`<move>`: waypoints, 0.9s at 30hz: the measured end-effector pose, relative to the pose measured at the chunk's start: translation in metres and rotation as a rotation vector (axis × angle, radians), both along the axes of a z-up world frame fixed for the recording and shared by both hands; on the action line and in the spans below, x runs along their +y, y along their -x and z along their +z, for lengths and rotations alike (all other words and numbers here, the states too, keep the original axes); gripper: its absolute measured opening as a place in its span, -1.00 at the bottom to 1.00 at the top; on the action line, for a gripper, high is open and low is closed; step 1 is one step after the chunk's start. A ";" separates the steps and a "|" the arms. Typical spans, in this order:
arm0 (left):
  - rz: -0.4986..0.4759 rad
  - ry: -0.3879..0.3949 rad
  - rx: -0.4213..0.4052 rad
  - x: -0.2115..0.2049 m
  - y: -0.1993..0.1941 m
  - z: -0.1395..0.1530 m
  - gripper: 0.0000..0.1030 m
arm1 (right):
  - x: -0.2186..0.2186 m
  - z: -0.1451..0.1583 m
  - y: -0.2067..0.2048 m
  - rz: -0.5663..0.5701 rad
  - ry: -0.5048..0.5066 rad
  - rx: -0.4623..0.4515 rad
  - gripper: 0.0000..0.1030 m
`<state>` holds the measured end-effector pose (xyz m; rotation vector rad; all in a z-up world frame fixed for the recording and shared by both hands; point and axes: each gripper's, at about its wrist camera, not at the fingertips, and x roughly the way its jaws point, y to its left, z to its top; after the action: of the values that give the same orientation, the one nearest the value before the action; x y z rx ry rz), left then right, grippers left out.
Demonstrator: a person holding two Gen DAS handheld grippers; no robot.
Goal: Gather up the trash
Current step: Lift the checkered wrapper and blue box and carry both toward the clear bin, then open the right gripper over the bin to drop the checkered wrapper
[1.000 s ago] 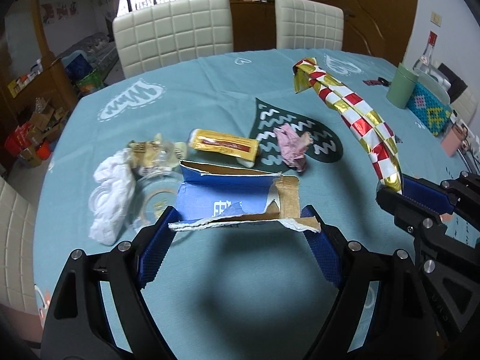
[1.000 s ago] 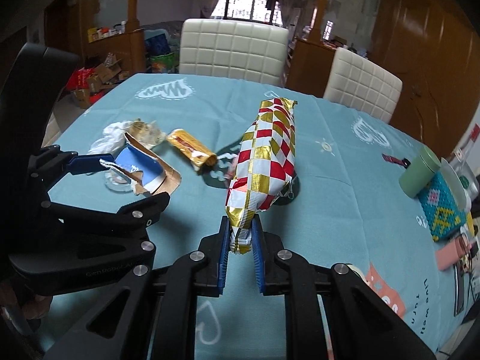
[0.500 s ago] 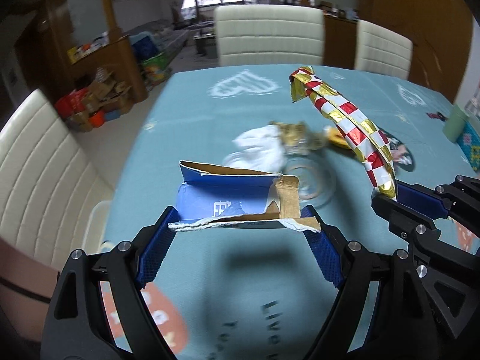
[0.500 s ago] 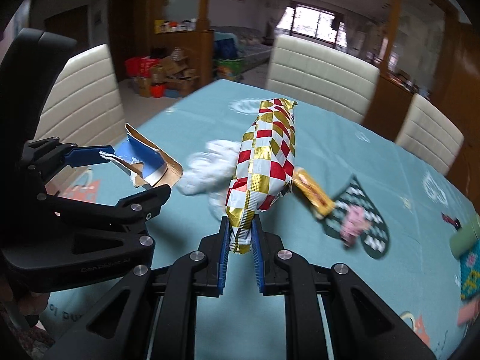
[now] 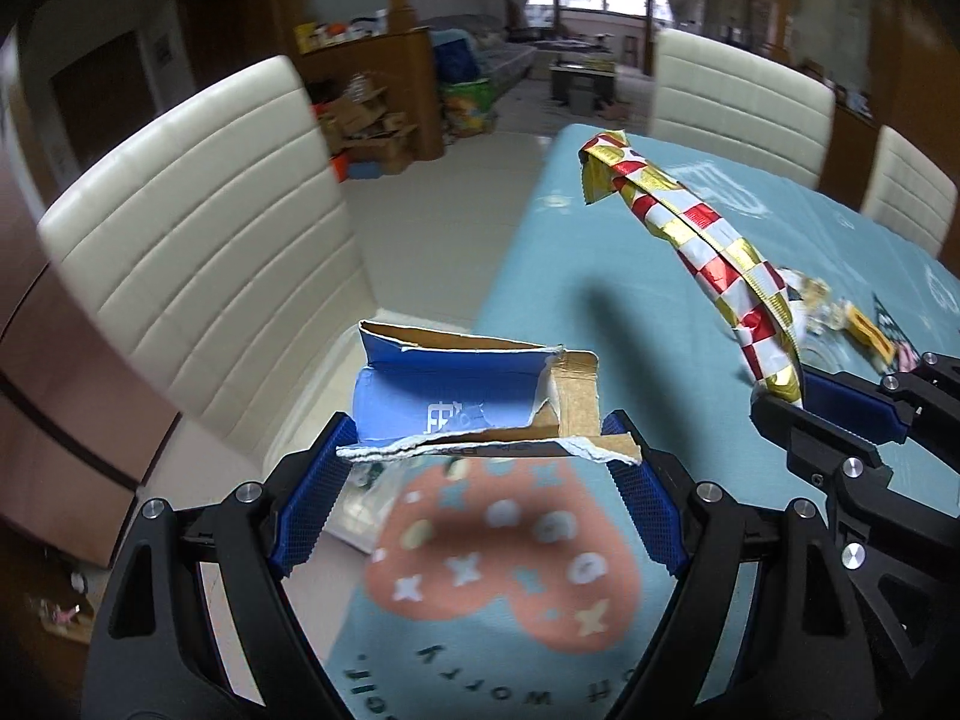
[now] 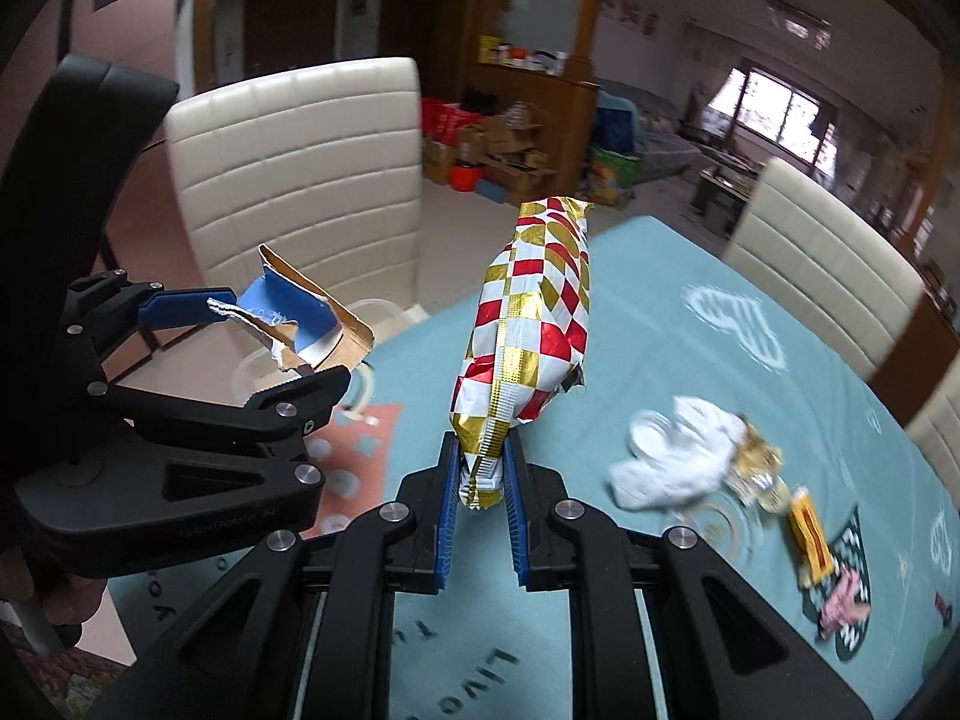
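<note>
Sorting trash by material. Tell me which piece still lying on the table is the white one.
The crumpled white tissue, lying beside the gold crinkled wrapper and the yellow snack packet; the pink scrap lies farther along.

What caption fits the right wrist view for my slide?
Right tongs clamp a checkered foil wrapper above the teal table; left tongs hold torn blue cardboard.

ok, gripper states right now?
Left gripper: closed on the torn blue cardboard box.
Right gripper: closed on the red-gold checkered wrapper.
</note>
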<state>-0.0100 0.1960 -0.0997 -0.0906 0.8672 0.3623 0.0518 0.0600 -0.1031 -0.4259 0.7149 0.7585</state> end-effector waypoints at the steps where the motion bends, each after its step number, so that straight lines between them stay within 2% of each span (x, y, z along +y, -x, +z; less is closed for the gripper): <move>1: 0.020 0.001 0.001 0.004 0.003 0.001 0.60 | 0.009 0.000 0.001 0.029 0.000 -0.002 -0.72; 12: 0.237 -0.027 -0.033 0.066 0.036 0.015 0.60 | 0.065 0.003 0.011 0.224 -0.006 -0.006 -0.72; 18: 0.291 -0.028 -0.034 0.083 0.039 0.014 0.60 | 0.086 0.002 0.010 0.273 -0.010 -0.006 -0.72; 27: 0.318 -0.040 -0.041 0.094 0.031 0.013 0.60 | 0.100 0.003 0.004 0.316 -0.015 -0.029 -0.71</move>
<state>-0.0409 0.2904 -0.0862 -0.1990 0.8045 0.6726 0.0480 0.1596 -0.1001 -0.5429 0.6215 1.0522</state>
